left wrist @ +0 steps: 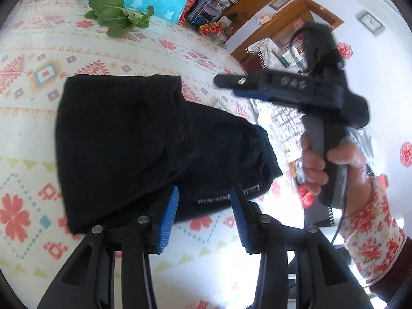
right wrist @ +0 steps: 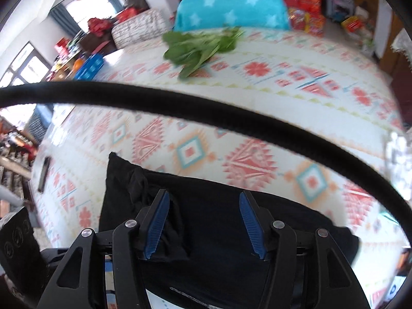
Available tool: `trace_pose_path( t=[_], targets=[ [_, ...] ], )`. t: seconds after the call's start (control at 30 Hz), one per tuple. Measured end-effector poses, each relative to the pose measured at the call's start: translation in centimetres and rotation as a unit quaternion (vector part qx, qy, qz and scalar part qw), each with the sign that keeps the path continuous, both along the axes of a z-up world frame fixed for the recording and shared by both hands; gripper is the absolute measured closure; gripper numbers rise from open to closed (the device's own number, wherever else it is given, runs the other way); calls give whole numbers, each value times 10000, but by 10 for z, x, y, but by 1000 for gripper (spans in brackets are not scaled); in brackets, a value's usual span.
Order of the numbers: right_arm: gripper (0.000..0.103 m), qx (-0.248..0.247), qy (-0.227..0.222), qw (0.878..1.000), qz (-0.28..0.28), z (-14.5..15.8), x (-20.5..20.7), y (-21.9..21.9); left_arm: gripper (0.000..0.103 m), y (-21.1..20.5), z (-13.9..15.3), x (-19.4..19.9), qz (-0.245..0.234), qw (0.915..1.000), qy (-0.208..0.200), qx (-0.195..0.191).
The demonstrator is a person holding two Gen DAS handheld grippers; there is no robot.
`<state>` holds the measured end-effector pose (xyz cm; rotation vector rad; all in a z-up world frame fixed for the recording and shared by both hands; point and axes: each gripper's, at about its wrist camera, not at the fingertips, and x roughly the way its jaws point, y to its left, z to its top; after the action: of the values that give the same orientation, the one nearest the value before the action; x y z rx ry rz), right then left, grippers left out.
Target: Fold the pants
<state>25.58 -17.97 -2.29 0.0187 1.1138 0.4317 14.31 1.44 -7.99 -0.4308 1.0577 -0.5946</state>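
Observation:
Black pants point(left wrist: 144, 139) lie folded into a compact bundle on the patterned tablecloth point(left wrist: 38, 72). My left gripper point(left wrist: 203, 193) is open just above the bundle's near edge, holding nothing. My right gripper point(left wrist: 231, 87) shows in the left wrist view, held in a hand with a floral sleeve, raised to the right of the pants. In the right wrist view the right gripper point(right wrist: 204, 200) is open and empty over the pants point(right wrist: 219, 221).
A bunch of green leaves point(left wrist: 121, 15) lies at the table's far side, also in the right wrist view point(right wrist: 200, 46). A turquoise star-patterned towel point(right wrist: 231, 7) sits behind it. A black cable point(right wrist: 206, 108) crosses the right wrist view. Shelves and clutter stand beyond the table.

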Motion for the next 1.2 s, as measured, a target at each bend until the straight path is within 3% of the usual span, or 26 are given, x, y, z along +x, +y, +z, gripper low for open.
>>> trace_pose_path(
  t=[0.1,0.2,0.33,0.4,0.5,0.6,0.7,0.83,0.93,1.1,1.13,1.2],
  targets=[
    [42,454,-215,9987,95,22,-16,12,60,13,2,-12,150,9998,18,135],
    [40,1063,-85,9932,462,26,-29,43,60,34,2,-18,416,9988,94,222],
    [39,928,152,9933,679,-1,-27,91,60,59,1,-22,708,9969,149,305],
    [39,829,283,9949,503,-18,-18,101,60,70,0,-25,815,9960,155,345],
    [39,611,459,9967,-286,-45,-1,90,60,86,-1,-27,935,9948,159,377],
    [39,795,717,9881,-1108,-65,6,62,60,102,-2,-28,1013,9938,180,421],
    [40,913,695,9835,-1398,-72,3,51,60,110,-1,-24,1036,9932,173,495],
    [39,581,355,9891,-1302,-44,-14,59,59,118,3,-15,1040,9927,80,609],
    [37,-142,-48,9920,-1251,-32,-40,73,58,121,3,-9,995,9930,58,629],
    [33,-1133,263,9859,-1203,-81,-59,91,58,119,1,-4,860,9928,62,827],
    [28,-1284,23,9847,-1174,-81,-63,95,58,118,1,-4,815,9923,26,938],
    [26,-1431,9,9825,-1189,-80,-67,97,58,115,4,-3,730,9909,-58,1132]
  ],
)
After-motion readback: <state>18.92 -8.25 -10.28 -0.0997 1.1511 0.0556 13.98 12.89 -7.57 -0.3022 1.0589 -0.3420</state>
